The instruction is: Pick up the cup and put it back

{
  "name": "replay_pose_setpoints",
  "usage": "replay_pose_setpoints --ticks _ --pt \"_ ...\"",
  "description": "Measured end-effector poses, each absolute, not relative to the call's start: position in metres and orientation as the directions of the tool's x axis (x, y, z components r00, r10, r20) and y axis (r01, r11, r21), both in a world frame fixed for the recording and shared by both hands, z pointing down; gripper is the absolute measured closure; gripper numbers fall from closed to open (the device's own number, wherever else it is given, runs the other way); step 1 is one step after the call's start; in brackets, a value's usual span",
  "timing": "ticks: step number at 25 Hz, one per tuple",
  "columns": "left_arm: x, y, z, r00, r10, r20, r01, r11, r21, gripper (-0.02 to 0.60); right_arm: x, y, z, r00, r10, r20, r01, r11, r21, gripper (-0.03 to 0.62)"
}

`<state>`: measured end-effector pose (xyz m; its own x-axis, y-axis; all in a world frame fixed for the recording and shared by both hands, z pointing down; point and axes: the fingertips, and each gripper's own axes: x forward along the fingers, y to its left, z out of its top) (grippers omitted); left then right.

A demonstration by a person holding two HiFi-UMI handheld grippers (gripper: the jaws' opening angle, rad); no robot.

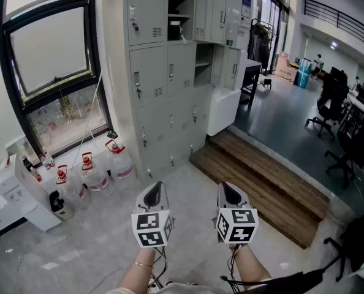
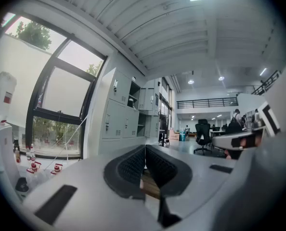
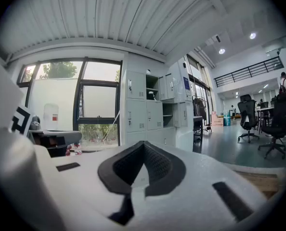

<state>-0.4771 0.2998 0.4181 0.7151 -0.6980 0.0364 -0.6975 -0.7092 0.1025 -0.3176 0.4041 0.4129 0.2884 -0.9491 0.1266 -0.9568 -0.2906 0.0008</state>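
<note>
Grey-white floor [image 1: 96, 244] below me, no cup in any view. At left: white water dispenser [image 1: 16, 195], jugs with red caps [image 1: 87, 171] under window [image 1: 53, 60]. My left gripper [image 1: 157, 188] held level, jaws together, nothing between. Grey lockers [image 1: 163, 72] ahead of both. My right gripper [image 1: 229, 190] just beside it, jaws also together, empty. Which way cup lies, which hand nearer: cannot tell. I think I must first look around.
</note>
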Motion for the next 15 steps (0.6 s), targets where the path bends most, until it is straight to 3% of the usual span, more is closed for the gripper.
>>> replay_pose_setpoints --ticks 15 --pt "-0.493 0.276 0.421 0.741 -0.671 0.036 -0.671 -0.737 0.079 0.571 -0.32 0.393 0.411 0.333 -0.938 0.099 -0.942 -0.335 -0.006 0.602"
